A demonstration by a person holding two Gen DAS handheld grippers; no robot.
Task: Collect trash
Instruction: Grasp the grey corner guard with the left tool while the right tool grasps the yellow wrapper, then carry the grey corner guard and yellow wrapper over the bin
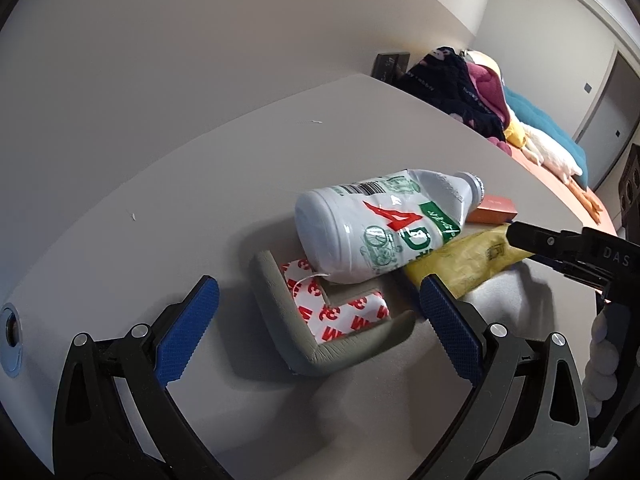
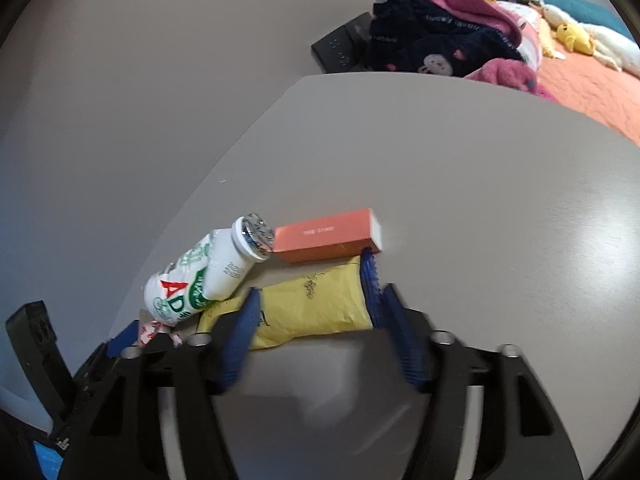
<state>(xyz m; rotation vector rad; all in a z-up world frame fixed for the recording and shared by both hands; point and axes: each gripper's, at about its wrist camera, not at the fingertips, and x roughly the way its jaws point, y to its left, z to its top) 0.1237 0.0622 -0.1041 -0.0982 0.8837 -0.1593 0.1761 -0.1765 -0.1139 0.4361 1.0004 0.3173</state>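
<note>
A white AD bottle [image 1: 376, 228] lies on its side on the grey table [image 1: 180, 184], resting on a grey L-shaped corner guard [image 1: 304, 336] with red-and-white tape backing, and on a yellow packet [image 1: 464, 260]. An orange box [image 1: 492, 210] lies behind them. My left gripper [image 1: 316, 312] is open, its blue pads either side of the corner guard, touching nothing. In the right wrist view my right gripper [image 2: 310, 292] is open with its blue pads [image 2: 370, 280] straddling the yellow packet [image 2: 316, 304]. The bottle [image 2: 200, 276] and orange box [image 2: 328, 240] lie just beyond.
A bed with an orange cover [image 2: 592, 92] and a heap of dark and pink clothes [image 2: 440, 36] lies past the table's far edge. A black wall socket plate [image 2: 340, 46] sits on the wall. The right gripper's black body [image 1: 576, 256] shows at the right.
</note>
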